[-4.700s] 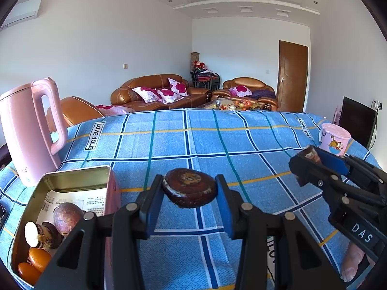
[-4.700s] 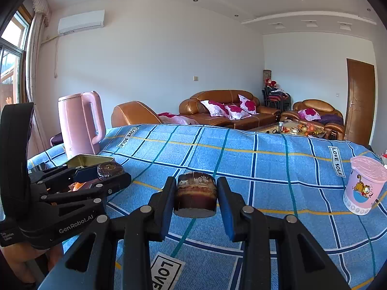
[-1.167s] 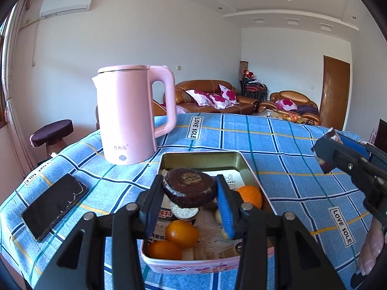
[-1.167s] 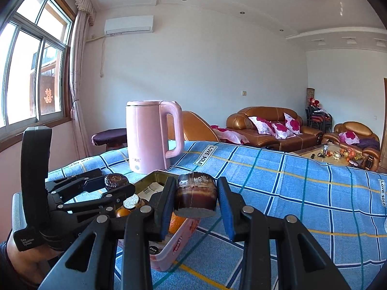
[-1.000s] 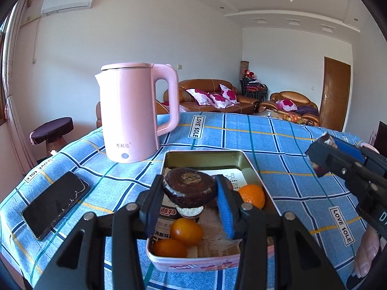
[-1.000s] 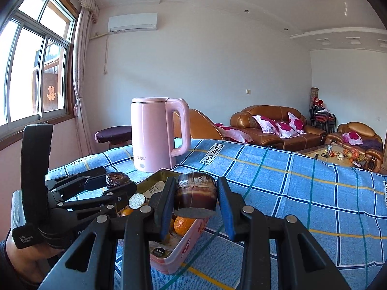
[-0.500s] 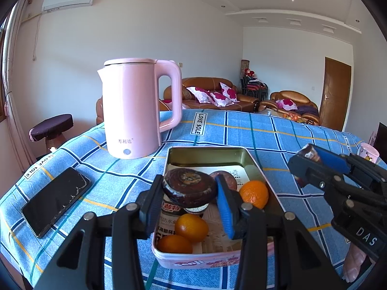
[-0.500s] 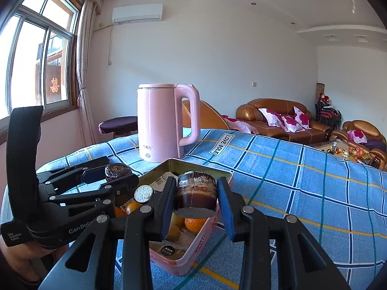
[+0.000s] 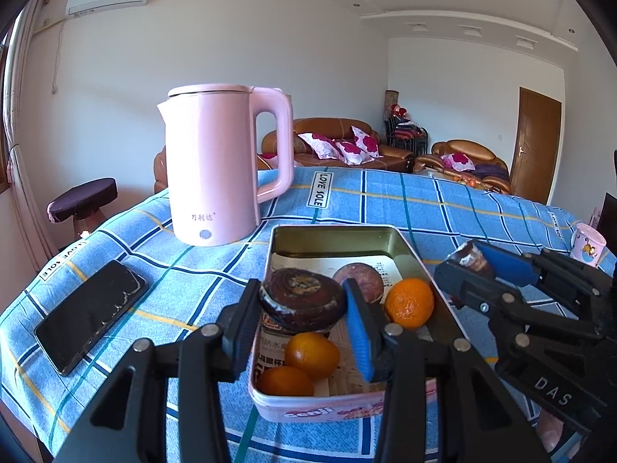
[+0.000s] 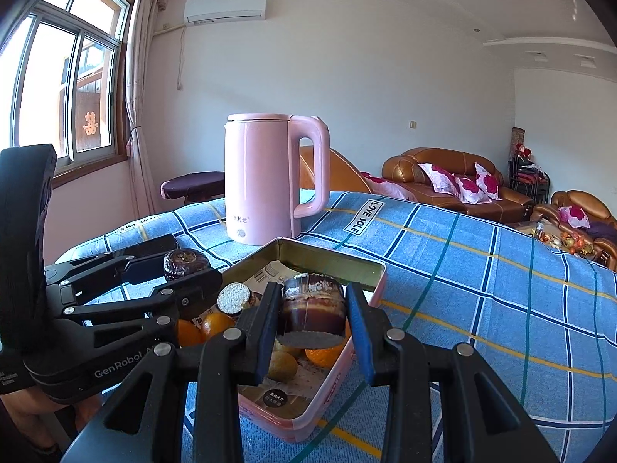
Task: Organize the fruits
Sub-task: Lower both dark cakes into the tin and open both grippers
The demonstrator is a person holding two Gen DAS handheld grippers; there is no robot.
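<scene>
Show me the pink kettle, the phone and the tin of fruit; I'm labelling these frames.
pink kettle point(image 9: 214, 166): left wrist view, middle of its body.
phone point(image 9: 90, 310): left wrist view, centre of its dark screen.
tin point(image 9: 331, 237): left wrist view, bare inner far wall.

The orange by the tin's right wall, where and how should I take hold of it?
Grip the orange across its round middle, coming from above. The tin wall hugs its right side, so set the fingers front and back, where it looks freer.
</scene>
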